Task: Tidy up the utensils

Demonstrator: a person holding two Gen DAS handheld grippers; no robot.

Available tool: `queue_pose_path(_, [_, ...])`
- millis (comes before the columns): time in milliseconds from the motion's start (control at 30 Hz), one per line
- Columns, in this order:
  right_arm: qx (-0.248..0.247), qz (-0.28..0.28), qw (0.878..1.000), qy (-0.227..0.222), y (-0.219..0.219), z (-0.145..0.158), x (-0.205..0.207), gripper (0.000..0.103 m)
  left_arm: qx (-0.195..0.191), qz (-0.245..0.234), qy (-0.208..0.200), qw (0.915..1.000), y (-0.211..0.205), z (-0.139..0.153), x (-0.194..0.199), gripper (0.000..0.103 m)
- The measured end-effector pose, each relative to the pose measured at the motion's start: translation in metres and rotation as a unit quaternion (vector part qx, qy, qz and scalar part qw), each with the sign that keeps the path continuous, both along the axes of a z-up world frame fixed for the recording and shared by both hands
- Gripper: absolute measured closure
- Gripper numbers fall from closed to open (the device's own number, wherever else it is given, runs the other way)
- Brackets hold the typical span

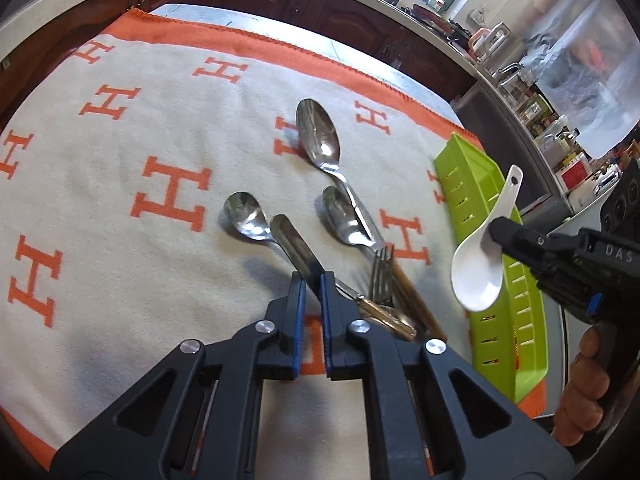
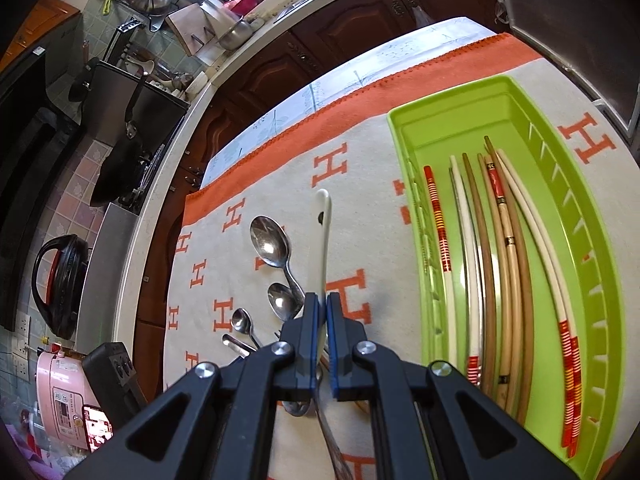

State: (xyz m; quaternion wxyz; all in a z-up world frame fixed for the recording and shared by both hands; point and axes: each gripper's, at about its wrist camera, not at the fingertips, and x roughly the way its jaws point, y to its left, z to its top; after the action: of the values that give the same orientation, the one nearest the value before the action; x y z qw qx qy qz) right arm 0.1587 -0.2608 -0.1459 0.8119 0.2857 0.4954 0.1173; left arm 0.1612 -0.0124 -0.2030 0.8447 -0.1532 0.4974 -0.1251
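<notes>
My left gripper [image 1: 313, 285] is shut on the blade of a table knife [image 1: 296, 246] that lies on the cloth, its brown handle [image 1: 386, 318] running back to the right. Three steel spoons [image 1: 320, 136] [image 1: 344, 216] [image 1: 245, 211] and a fork [image 1: 382, 274] lie around it. My right gripper [image 2: 323, 302] is shut on a white ceramic spoon [image 2: 322, 216], held in the air beside the green tray [image 2: 400, 120], where several chopsticks [image 2: 508, 248] lie. From the left wrist view, the right gripper [image 1: 499, 236] and the white spoon [image 1: 478, 268] hang over the tray's near wall [image 1: 460, 184].
An orange-and-cream cloth [image 1: 120, 140] with H marks covers the table. A hand [image 1: 580, 380] holds the right gripper. Dark cabinets [image 2: 280, 64] and a counter run along the far side; a pink cooker [image 2: 60, 404] stands at the left.
</notes>
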Motion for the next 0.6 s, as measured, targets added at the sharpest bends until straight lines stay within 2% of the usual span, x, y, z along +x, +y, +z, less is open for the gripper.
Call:
queue_pose_path(67, [0.000,0.000,1.000,0.000,-0.001,0.000,-0.001,0.099,0.007,-0.002,-0.002,1.0000,-0.001,0.006,0.000,0.101])
queue_pose_path(167, [0.000,-0.002,1.000,-0.001,-0.001,0.001,-0.002,0.099,0.039,-0.011,-0.001,0.9992,-0.005,0.019,-0.003,0.103])
queue_pose_path(400, [-0.013,-0.003,1.000,-0.018,-0.007,0.012,-0.011,0.099,0.043,-0.060,-0.006,0.9972,-0.019,0.054,-0.019,0.103])
queue_pose_path(600, [-0.020,-0.006,0.999,-0.028,-0.016,0.020,-0.020,0.099,0.029,-0.091,-0.002,0.9954,-0.038,0.076,-0.027,0.103])
